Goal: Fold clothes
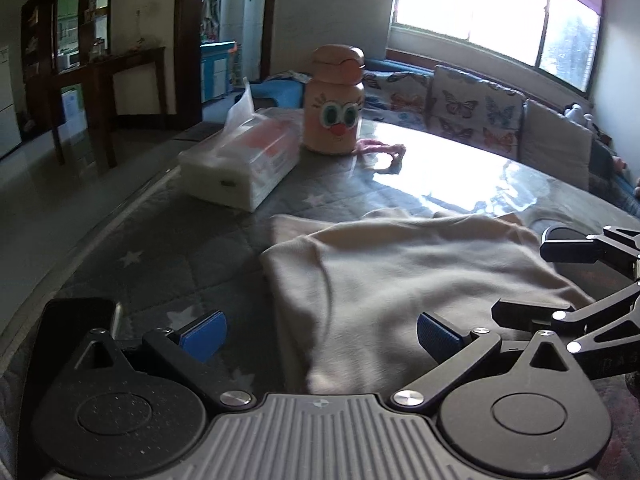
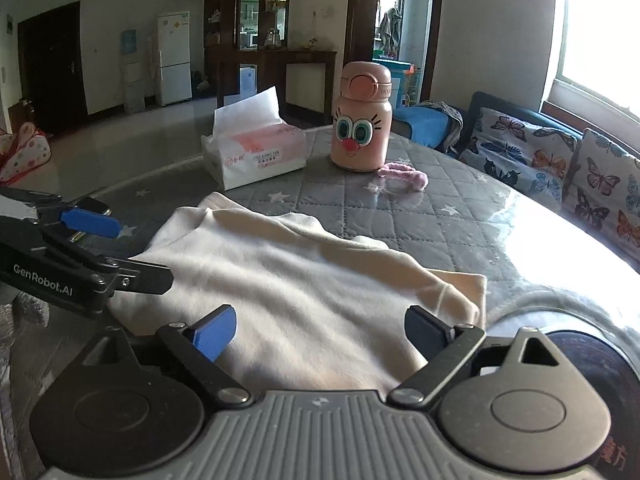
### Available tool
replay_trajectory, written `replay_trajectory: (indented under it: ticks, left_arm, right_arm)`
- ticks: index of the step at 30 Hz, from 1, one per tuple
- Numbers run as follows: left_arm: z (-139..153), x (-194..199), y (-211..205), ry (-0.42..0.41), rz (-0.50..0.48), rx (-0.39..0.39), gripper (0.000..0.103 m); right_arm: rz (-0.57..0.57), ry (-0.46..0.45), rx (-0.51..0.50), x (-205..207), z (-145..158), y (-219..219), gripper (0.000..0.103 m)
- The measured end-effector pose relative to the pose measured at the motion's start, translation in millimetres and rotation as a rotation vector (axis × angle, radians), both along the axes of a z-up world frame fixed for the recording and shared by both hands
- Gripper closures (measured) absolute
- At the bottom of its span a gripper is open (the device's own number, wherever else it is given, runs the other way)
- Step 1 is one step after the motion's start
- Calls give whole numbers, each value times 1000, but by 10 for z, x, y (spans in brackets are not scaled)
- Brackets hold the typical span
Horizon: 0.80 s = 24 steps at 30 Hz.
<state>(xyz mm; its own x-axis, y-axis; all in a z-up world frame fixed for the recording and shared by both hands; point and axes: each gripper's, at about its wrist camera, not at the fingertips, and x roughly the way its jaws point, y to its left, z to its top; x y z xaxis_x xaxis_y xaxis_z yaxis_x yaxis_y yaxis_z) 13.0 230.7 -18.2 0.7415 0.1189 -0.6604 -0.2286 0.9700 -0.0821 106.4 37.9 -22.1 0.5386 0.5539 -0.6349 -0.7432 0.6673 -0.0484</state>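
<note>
Left wrist view: left gripper [image 1: 322, 334] sat low in the frame, jaws spread wide, blue pads [image 1: 204, 334] clear of any cloth, nothing held. Cream garment [image 1: 400, 280], folded into a rough rectangle, lay at centre frame on the grey star-print quilted table cover [image 1: 168, 248], its near edge between the open fingers. Right gripper [image 1: 576, 284] entered from the right edge, its black fingers parted over the garment's right side; whether they touched the cloth could not be told. Upper centre: peach cartoon-face bottle [image 1: 336, 108] upright, tissue pack [image 1: 244, 160] just left of it, pink fuzzy loop [image 1: 384, 152] just right of it. Butterfly-print cushions [image 1: 464, 112] ran along the upper right under the window [image 1: 500, 12]. Right wrist view: right gripper [image 2: 320, 334] likewise wide open and empty, the garment [image 2: 312, 288] lying across centre frame with its near edge between the fingers. Left gripper [image 2: 116, 248] reached in from the left edge, jaws apart, lower finger at the garment's left margin. Bottle [image 2: 362, 120], tissue pack [image 2: 260, 148] and pink loop [image 2: 404, 174] stood beyond the garment, upper centre. White refrigerator [image 2: 174, 58] at upper left.
</note>
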Motion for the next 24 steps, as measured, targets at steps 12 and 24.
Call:
replay_trajectory:
  ticks: [12, 24]
  left_arm:
    - [-107, -62, 68, 29, 19, -10, 0]
    - [-63, -129, 140, 15, 58, -24, 0]
  right_arm:
    - [65, 19, -55, -138, -196, 79, 5]
    - [25, 3, -27, -83, -70, 46, 1]
